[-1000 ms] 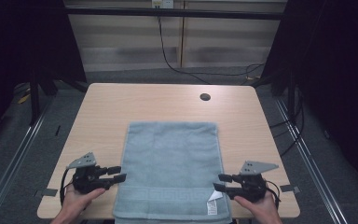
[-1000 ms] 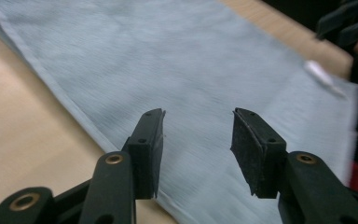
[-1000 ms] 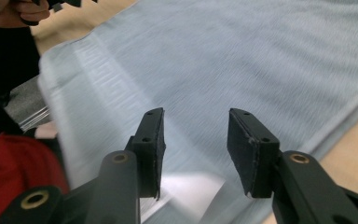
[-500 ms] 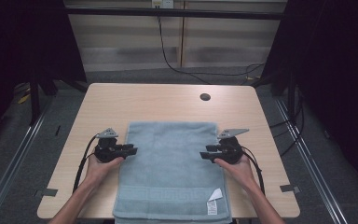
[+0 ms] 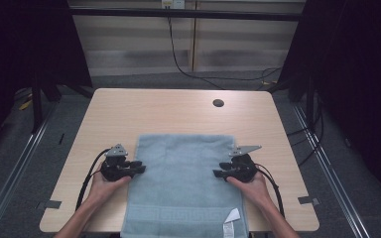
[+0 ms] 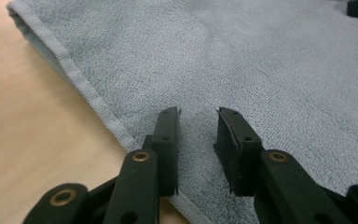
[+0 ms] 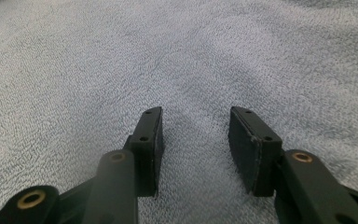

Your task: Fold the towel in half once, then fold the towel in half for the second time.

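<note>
A: Where is the towel (image 5: 183, 186) lying?

B: It is lying flat at the near middle of the table (image 5: 144, 111), its near hem hanging past the six o'clock edge with a white label (image 5: 229, 223) showing at the corner. It looks doubled over, judging by the layered left edge in the left gripper view.

A: And the grippers?

B: The left gripper (image 5: 138, 167) is sitting at the towel's nine o'clock edge, its jaws spread and straddling the cloth just inside the hem (image 6: 81, 77). The right gripper (image 5: 219, 173) is mirroring it at three o'clock, jaws also spread over bare terry.

A: Why the middle of each side?

B: Probably to pinch both edges level, so a fold comes out square. Neither is pinching anything yet.

A: Anything else?

B: A dark cable hole (image 5: 218, 103) is sitting toward one o'clock, well apart.
</note>
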The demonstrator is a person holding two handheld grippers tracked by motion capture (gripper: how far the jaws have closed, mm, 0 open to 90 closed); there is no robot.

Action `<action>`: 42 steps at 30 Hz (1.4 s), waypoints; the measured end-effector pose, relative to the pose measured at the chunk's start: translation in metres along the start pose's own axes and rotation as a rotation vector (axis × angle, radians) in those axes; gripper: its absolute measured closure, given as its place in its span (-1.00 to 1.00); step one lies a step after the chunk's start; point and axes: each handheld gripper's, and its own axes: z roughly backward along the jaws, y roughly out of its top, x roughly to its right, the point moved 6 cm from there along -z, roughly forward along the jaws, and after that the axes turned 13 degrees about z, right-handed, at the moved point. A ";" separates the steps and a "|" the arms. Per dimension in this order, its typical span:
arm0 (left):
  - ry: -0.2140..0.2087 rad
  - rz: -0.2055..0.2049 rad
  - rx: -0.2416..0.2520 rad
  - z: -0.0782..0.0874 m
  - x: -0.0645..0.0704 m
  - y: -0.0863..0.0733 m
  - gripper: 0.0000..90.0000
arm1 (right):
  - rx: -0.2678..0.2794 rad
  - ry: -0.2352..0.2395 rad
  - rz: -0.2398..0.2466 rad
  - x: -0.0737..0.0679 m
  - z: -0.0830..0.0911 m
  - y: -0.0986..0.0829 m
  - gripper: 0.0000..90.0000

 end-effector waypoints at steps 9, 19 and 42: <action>-0.039 -0.002 -0.026 0.016 0.022 -0.024 0.55 | -0.017 0.029 -0.002 -0.028 0.016 -0.013 0.24; -0.106 0.009 -0.068 0.040 0.046 -0.056 0.51 | -0.041 0.085 0.048 -0.079 0.038 -0.032 0.24; 0.024 0.083 0.048 -0.005 -0.019 0.031 -0.02 | -0.028 -0.098 -0.049 0.046 0.016 -0.005 0.14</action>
